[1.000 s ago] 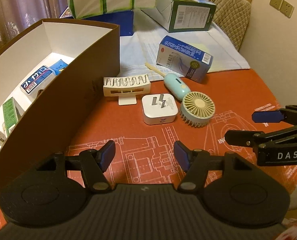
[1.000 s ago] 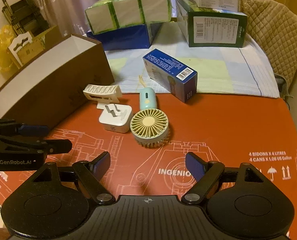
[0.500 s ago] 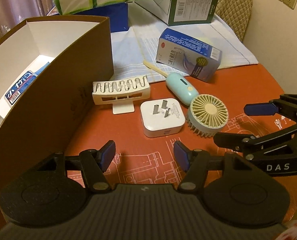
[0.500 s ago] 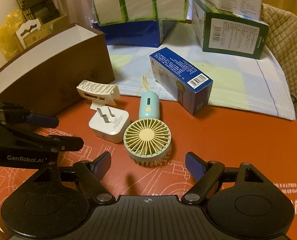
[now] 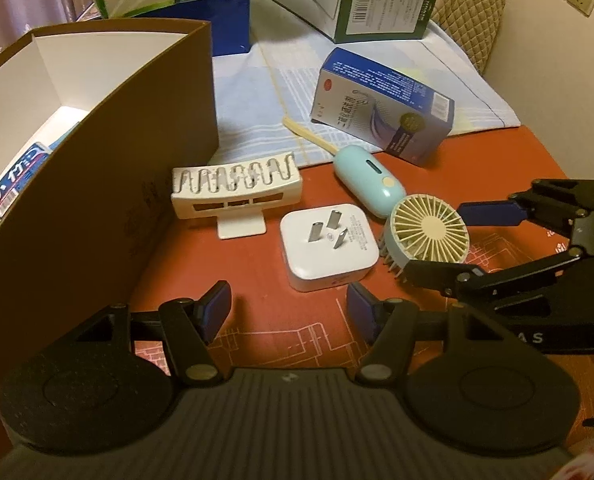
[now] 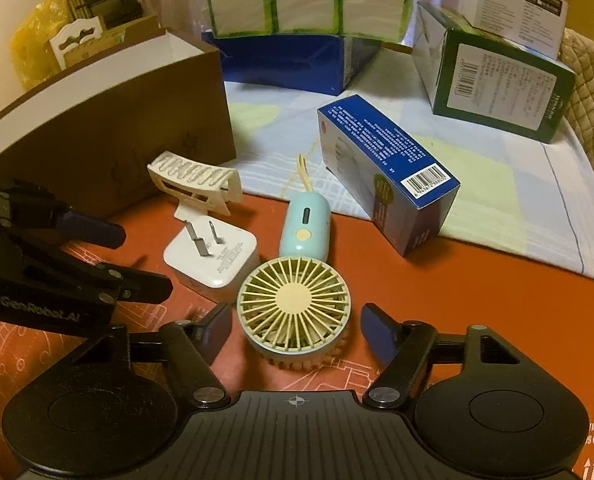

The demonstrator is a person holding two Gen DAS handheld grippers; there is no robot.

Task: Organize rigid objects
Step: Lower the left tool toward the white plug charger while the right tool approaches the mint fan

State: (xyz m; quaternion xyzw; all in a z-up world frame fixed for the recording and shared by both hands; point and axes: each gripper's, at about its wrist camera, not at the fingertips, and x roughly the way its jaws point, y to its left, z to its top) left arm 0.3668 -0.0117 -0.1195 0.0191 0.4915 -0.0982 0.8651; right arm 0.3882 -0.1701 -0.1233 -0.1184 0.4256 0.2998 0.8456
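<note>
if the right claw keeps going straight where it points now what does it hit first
Most likely the round head of the small handheld fan, which lies right between the right claw's open fingers. The jaws have just been closing and do not yet touch it.

Your left gripper (image 5: 288,309) sits open just short of the white plug adapter (image 5: 329,246), nothing between the pads. Right gripper (image 5: 453,240) comes in from the side, jaws straddling the little fan (image 5: 427,232). Brown box (image 5: 97,168) stands at left.
</note>
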